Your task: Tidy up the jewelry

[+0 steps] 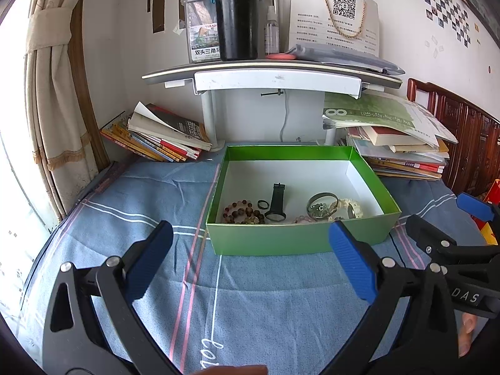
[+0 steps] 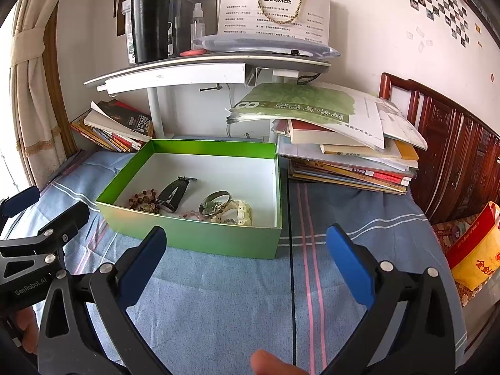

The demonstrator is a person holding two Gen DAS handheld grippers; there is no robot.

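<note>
Left gripper [image 1: 250, 259] and right gripper [image 2: 245, 261] both spread wide, nothing held, hovering over the blue striped cloth [image 1: 237, 297] just short of the green cardboard box with white interior [image 1: 300, 243]. All jewelry looks boxed already: brown bead bracelet [image 1: 239, 211], small dark ring [image 1: 262, 204], black-strap watch [image 1: 276, 201], silver bangle [image 1: 322, 204], cream watch [image 1: 351, 207], pink bead strand [image 2: 191, 214]. Likely wrapping up. If regrasping, come in from above, clear the near wall, pinch one piece only.
</note>
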